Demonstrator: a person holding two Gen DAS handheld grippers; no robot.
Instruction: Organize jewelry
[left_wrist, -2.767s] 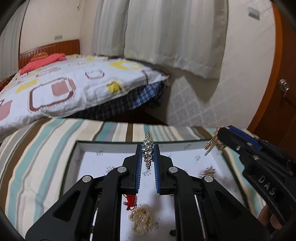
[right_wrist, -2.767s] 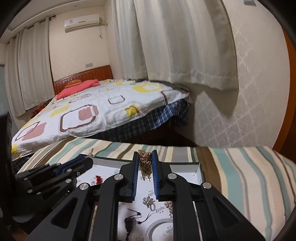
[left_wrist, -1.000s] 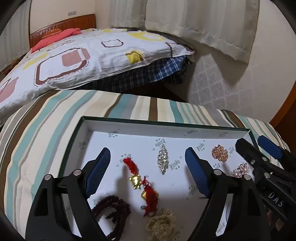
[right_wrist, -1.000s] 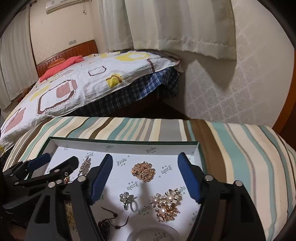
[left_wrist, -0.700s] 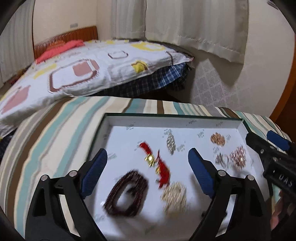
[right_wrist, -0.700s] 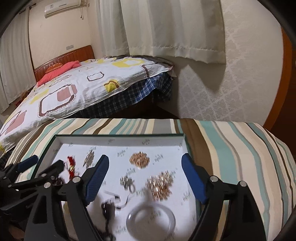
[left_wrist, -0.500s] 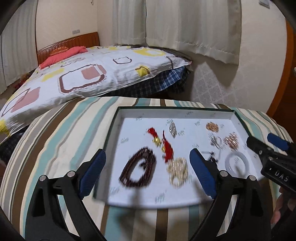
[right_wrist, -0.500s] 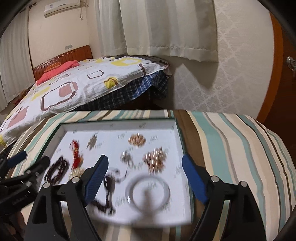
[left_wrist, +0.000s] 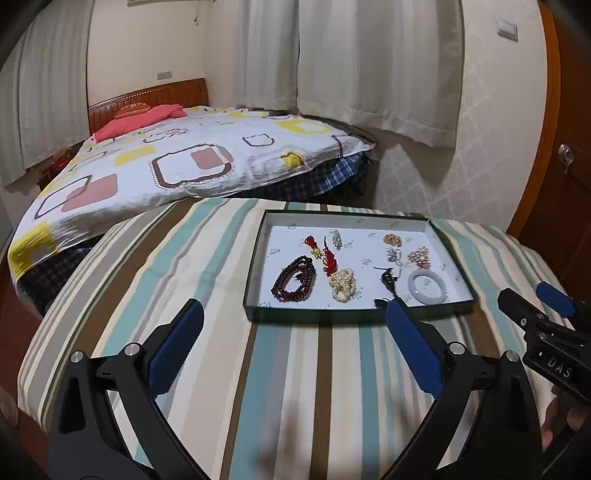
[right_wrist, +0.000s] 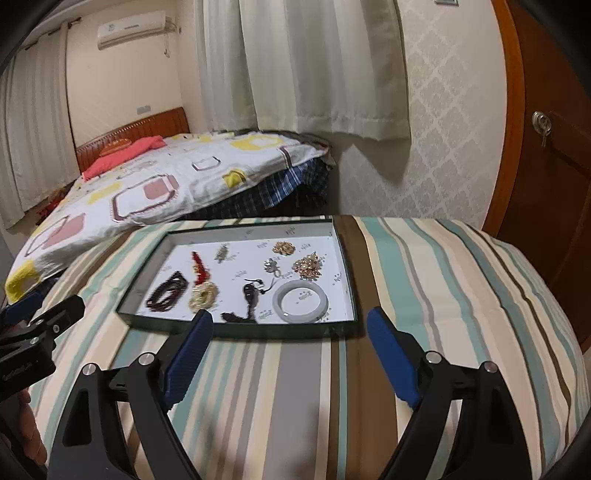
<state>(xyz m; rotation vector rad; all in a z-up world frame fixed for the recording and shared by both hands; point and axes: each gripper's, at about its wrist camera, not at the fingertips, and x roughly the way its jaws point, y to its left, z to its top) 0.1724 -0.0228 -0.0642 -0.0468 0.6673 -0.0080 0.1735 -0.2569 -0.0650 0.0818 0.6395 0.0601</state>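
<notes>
Black pendant (left_wrist: 388, 278) partly behind fingers (left_wrist: 413, 347)

bedroom lit evenly. pale curtains (left_wrist: 373, 66) hanging over cream patterned wallpaper (right_wrist: 454, 122). bed (left_wrist: 177, 162) with wooden headboard (left_wrist: 147, 98), white quilt in yellow and brown squares, red pillow (left_wrist: 140, 120). air conditioner (right_wrist: 131, 29) high up. wooden door (right_wrist: 554, 155) at right. striped cloth (left_wrist: 177, 266) in front.

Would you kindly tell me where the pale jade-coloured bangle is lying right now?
In both wrist views the pale jade-coloured bangle lies inside the shallow dark-rimmed tray, at its near right corner, just right of the black pendant on a cord and in front of the rose-gold pearl cluster.
</notes>
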